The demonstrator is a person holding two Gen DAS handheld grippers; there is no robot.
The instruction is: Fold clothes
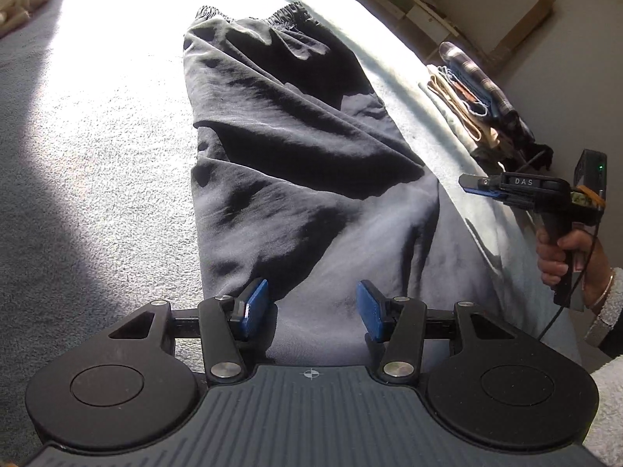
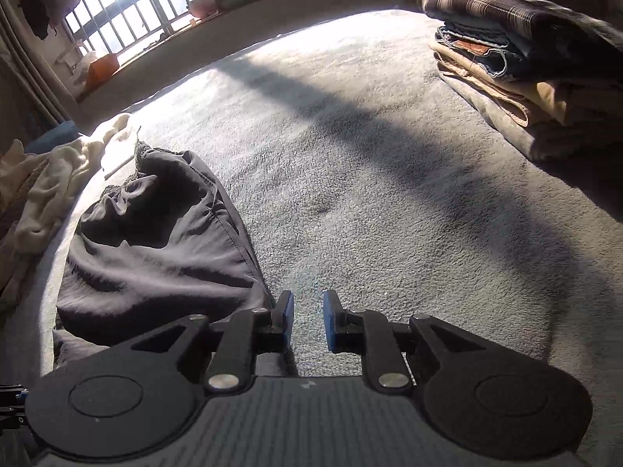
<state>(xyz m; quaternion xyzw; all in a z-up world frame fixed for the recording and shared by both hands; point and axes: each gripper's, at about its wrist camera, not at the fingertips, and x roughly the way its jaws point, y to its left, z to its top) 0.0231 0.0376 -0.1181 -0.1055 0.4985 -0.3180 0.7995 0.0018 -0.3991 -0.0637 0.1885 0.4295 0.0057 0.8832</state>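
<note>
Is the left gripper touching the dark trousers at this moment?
Cannot tell. In the left wrist view the left gripper is open right over the near end of the dark trousers, but neither view shows contact or a gap plainly.

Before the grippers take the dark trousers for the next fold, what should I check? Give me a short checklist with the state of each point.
1. Left gripper open: ok, jaws wide apart over the near end of the trousers.
2. Right gripper open: ok, a gap between the pads, nothing in it.
3. Right gripper over the cloth: not ok, it hangs above bare blanket beside the trousers' edge.
4. Trousers lie flat: not ok, deep wrinkles along the whole length.
5. Waistband free: ok, nothing lies on it at the far end.
6. Room for the fold: ok, the folded stack sits well apart from the trousers.
</note>
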